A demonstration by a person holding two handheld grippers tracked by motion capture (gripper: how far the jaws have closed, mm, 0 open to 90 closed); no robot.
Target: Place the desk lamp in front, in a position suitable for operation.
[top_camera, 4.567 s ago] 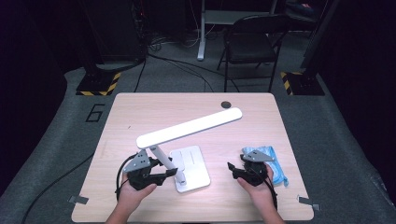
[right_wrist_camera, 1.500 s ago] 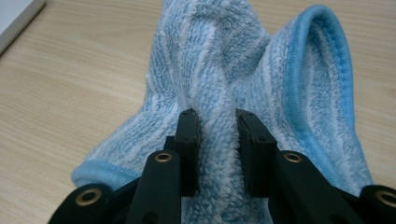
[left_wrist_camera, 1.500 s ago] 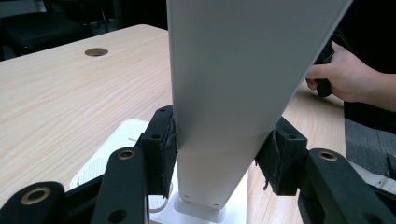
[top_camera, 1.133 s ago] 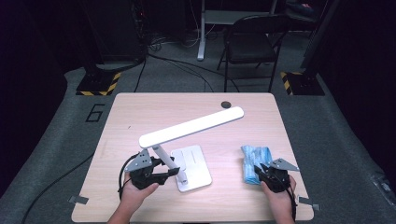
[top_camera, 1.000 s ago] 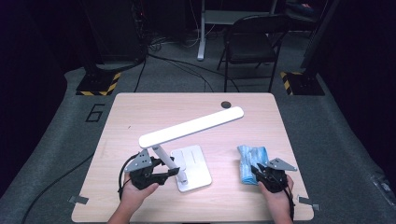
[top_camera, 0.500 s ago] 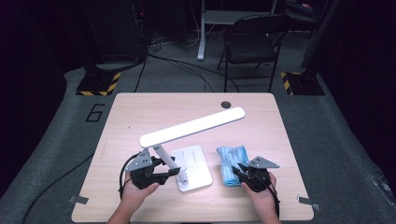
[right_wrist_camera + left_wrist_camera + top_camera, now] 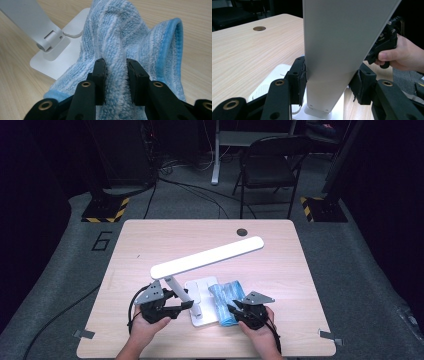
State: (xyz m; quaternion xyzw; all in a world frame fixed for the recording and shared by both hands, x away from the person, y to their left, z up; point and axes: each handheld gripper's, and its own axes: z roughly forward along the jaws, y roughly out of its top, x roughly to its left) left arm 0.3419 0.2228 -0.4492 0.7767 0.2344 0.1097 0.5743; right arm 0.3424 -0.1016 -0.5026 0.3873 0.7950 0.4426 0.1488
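Right tool (image 7: 116, 68) pinches blue cloth (image 7: 140, 37) lying on lamp base (image 7: 75, 22).

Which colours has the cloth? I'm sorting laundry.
Light blue with white stripes and a blue hem: the cloth, clearest in the right gripper view.

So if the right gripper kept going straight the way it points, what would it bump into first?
Probably the lamp base. The right gripper, shut on the blue cloth, points over the cloth toward that white base, with the lamp arm just beyond. Depth is hard to judge.
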